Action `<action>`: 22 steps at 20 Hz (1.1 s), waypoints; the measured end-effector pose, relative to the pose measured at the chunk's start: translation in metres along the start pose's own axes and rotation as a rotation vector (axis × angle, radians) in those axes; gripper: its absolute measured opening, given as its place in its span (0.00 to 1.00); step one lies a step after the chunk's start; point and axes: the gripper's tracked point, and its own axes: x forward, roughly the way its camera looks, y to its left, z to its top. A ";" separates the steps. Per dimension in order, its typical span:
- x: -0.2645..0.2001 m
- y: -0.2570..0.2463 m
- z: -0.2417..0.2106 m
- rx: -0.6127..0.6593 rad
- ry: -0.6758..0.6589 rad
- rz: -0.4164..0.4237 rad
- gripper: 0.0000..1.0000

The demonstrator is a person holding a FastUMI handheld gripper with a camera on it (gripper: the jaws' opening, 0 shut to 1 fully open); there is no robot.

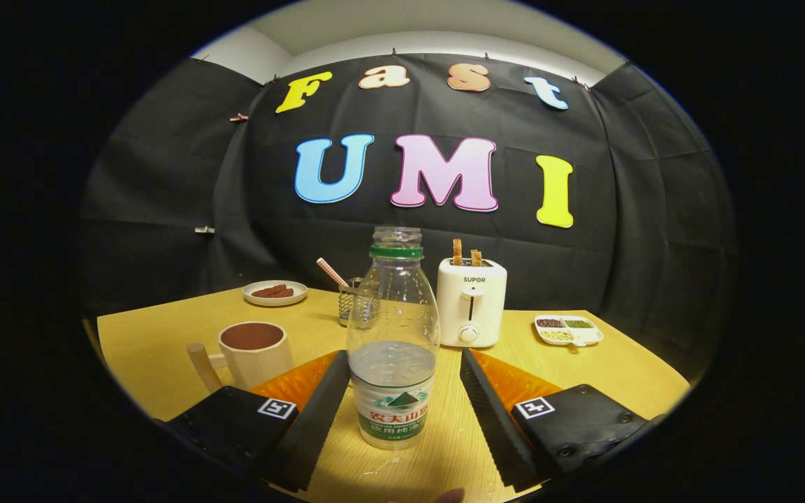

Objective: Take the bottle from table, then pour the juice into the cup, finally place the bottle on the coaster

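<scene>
Yellow wood grain covers the table [165,349]. At about ten o'clock from the gripper [402,377] stands a cream cup [254,353] with a wooden handle pointing left, its inside dark brown. Beyond it, near eleven o'clock, a small white plate [275,293] holds brown pieces. A wire holder [349,302] with a striped stick [332,272] leaning out sits just behind the bottle's left shoulder.

The bottle [393,342] stands upright between the gripper's fingers, at twelve o'clock, its long axis vertical and its open mouth pointing straight up. It is clear plastic, capless, with a green ring under the neck, clear liquid in the lower part, and a white and green label round the base. The gripper is released: its fingers spread wide, the left one close to the bottle's side, the right one clearly apart from it.

At one o'clock, behind the bottle, a white toaster [471,302] carries two brown slices. Farther right, near two o'clock, a white divided dish [569,330] holds grains.
</scene>
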 end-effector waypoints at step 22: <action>0.019 -0.016 0.009 -0.120 0.109 -0.100 0.71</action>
